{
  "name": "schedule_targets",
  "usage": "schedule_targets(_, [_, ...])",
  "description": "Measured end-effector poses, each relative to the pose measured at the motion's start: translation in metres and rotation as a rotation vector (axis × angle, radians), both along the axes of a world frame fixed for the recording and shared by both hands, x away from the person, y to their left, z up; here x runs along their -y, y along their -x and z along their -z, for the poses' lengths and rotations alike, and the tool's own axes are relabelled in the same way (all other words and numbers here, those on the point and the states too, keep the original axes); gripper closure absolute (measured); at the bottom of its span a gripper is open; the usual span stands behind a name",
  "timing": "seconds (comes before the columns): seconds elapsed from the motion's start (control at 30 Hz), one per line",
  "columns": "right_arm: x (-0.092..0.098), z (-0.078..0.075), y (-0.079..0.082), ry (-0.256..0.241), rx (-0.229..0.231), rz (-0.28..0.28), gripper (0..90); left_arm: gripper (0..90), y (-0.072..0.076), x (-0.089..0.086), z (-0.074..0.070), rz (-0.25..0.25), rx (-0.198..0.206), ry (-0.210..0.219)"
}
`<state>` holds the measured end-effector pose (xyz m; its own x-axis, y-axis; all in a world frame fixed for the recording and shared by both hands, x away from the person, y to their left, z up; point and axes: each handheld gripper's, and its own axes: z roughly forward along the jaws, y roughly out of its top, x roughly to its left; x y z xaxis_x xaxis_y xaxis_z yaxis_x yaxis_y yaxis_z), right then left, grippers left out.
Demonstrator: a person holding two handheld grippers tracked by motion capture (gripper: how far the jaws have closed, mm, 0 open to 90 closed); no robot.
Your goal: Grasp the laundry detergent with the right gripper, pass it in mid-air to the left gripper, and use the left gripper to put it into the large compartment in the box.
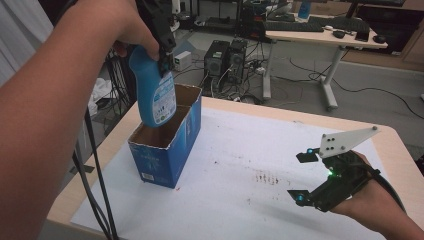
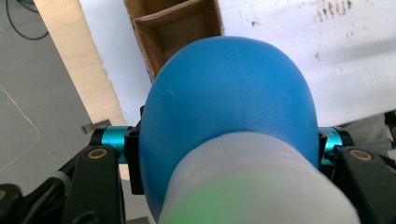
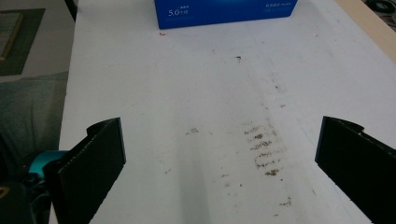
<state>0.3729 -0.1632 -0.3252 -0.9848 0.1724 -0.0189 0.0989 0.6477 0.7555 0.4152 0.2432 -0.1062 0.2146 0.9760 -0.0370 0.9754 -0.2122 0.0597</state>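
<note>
White paper sheet [image 1: 235, 165], stained with brown marks, covers a wooden table [image 1: 395, 145] in a workshop with desks and computer towers behind. Left gripper [image 1: 165, 60], raised above the table's left part, has its jaws clamped on the neck of a blue bottle [image 1: 156, 95], just below the pale cap seen in the left gripper view. The bottle hangs upright from the gripper, its base level with the rim of an open blue carton [image 1: 167, 150] directly beneath; whether the base has passed the rim cannot be told. Right gripper [image 1: 305, 175] rests low at the table's near right, well apart from the carton, jaws spread wide and holding nothing. Step in hand, as judged: lowering the bottle into the carton's nearer compartment. Next move calls for a straight descent, keeping the base clear of the cardboard divider, then parting the jaws once the bottle stands.
</note>
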Motion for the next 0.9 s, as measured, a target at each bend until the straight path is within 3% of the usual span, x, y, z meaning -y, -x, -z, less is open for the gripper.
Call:
schedule_targets(0.37, [0.005,0.001,0.002,-0.004,0.002,0.016,0.8,39.1,-0.012,-0.007,0.047,0.017,-0.059,0.012])
schedule_targets(0.5, [0.005,0.000,0.002,-0.003,0.006,0.015,0.8,39.1,-0.016,-0.009,0.070,0.059,-0.091,0.017])
schedule_targets(0.7, [0.004,0.002,0.004,0.003,0.001,0.016,0.9,39.2,-0.018,-0.006,0.103,0.100,-0.094,0.033])
schedule_targets(0.9, [0.003,0.002,0.005,0.007,-0.001,0.018,0.9,39.2,-0.018,-0.001,0.128,0.231,-0.119,-0.010])
